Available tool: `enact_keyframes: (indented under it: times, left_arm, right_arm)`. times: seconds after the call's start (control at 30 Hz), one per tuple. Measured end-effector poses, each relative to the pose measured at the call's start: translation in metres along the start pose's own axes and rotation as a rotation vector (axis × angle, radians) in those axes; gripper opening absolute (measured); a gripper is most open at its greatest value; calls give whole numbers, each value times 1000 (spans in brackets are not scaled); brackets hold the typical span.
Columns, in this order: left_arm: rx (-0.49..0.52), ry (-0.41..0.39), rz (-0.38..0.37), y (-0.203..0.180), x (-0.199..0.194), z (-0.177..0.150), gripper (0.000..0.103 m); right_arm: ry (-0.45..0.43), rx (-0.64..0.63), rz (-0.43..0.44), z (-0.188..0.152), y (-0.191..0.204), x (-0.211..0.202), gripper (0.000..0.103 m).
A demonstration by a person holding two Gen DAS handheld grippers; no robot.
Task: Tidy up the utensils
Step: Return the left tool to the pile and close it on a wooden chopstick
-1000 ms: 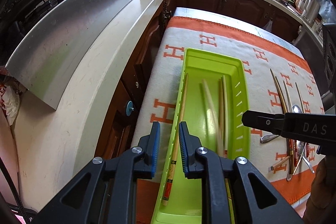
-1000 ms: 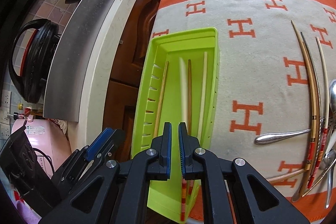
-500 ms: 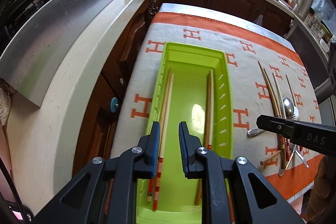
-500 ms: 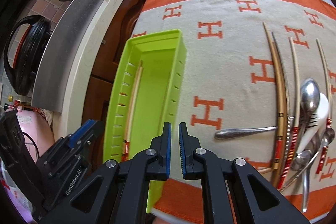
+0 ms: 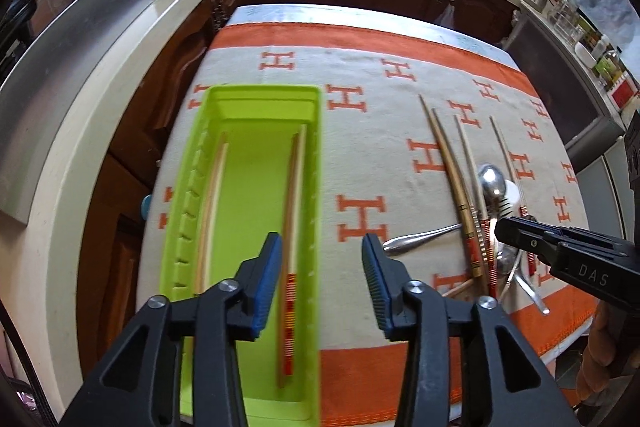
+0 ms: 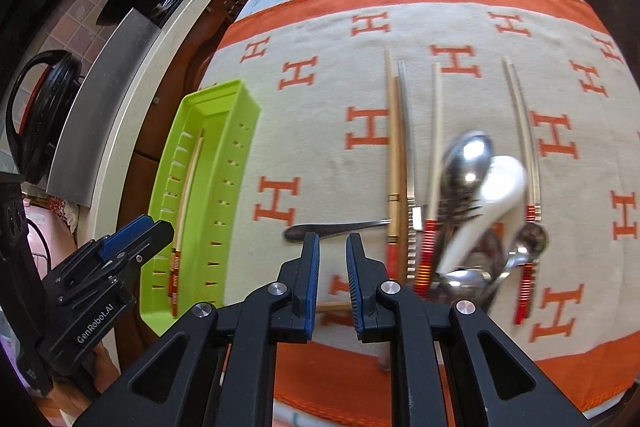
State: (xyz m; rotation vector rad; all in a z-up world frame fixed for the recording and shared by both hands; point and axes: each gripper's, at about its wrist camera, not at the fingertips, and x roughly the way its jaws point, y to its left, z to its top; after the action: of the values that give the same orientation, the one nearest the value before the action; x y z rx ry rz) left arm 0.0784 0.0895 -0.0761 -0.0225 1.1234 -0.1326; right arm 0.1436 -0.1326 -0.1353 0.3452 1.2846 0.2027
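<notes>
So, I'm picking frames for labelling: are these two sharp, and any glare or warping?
Left wrist view: chopsticks in the tray smeared lengthwise; table edge bowed by fisheye. Right wrist view: spoons blurred, bright glare on the bowl; chopsticks on the cloth fairly crisp.

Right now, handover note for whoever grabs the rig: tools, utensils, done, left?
Left tool: open, empty, jaws have just been opening, over the lime-green plastic tray's right wall.
Right tool: slightly open, empty, jaws have just been opening, near the utensil pile.
Done: chopsticks lie along both tray walls.
Left: loose chopsticks, steel spoons and white spoon on the orange-and-cream H-patterned cloth.
</notes>
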Motion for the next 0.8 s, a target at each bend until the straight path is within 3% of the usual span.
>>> enact_keyframes:
  times: [0.07,0.27,0.57,0.67,0.8]
  left_arm:
    - [8,-2,-24,-13,1,5,48]
    - [10,22,-104,-44,14,23,48]
    - [-18,141,-237,-81,71,43,47]
    - [-22,187,-277,-95,90,47,32]
    - [-32,235,-307,-109,109,48,26]
  right_arm:
    - [-16,14,-7,-1,-19,-9,21]
    - [-52,73,-29,-2,-79,-30,22]
    - [-92,149,-50,0,-144,-37,23]
    - [-105,155,-59,1,-153,-37,24]
    - [-90,178,-15,1,-164,-32,24]
